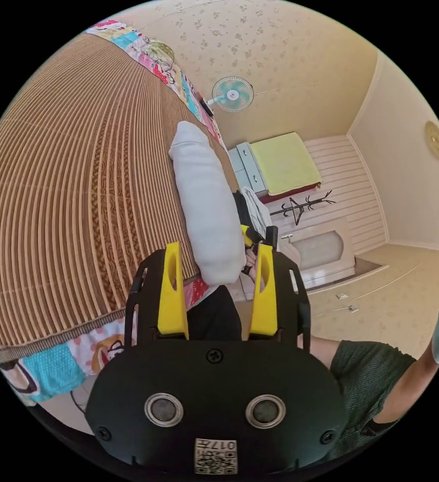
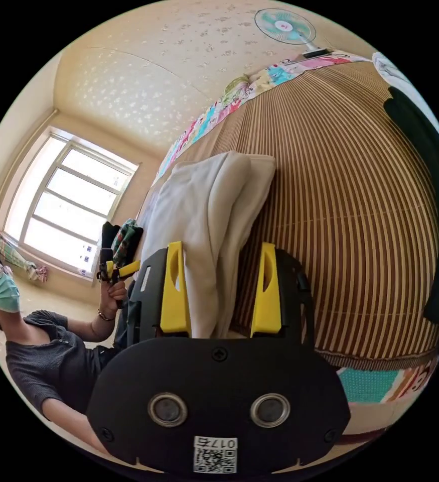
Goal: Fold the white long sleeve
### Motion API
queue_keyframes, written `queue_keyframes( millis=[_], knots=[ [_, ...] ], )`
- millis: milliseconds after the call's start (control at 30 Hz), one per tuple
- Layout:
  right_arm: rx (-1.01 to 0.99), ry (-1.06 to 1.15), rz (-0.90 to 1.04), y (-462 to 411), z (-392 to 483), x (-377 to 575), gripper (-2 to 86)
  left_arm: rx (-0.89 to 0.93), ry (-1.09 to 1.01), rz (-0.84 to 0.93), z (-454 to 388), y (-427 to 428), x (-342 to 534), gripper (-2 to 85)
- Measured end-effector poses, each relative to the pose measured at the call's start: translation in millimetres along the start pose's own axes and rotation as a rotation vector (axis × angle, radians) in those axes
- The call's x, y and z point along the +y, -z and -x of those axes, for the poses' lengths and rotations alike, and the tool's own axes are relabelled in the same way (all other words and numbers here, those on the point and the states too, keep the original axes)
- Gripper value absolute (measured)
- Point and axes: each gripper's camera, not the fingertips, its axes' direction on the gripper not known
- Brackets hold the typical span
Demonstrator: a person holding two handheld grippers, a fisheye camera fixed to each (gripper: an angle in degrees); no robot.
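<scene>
The white long sleeve (image 1: 205, 201) lies folded into a long narrow strip on the striped bamboo mat (image 1: 68, 201) of a bed, near the mat's edge. My left gripper (image 1: 218, 248) hangs open off the bed edge, level with the strip's near end and apart from it. In the right gripper view the same white long sleeve (image 2: 204, 211) runs down between the spread yellow jaws of my right gripper (image 2: 221, 246), which do not press on it. A hand holds the right gripper (image 1: 249, 236) beyond the strip, and a hand holds the left gripper (image 2: 115, 271).
A dark garment (image 2: 430, 201) lies along the mat's far side. A patterned sheet (image 1: 53, 369) borders the mat. A person in a mask (image 2: 33, 346) stands beside the bed. Drawers under a yellow cloth (image 1: 284, 163), a coat rack (image 1: 302, 206) and a fan (image 1: 233, 94) stand behind.
</scene>
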Motion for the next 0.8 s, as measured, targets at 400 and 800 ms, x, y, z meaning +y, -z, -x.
queue_keyframes(
  millis=[400,800],
  knots=[
    [-0.426,-0.024,0.139,-84,26,17,17.8,0.131,0.201,0.158,50,-40,-78,17.4],
    [-0.748,0.153,0.211,-380,398,19,15.9,-0.248,0.050,-0.209,-55,516,13,16.1]
  ],
)
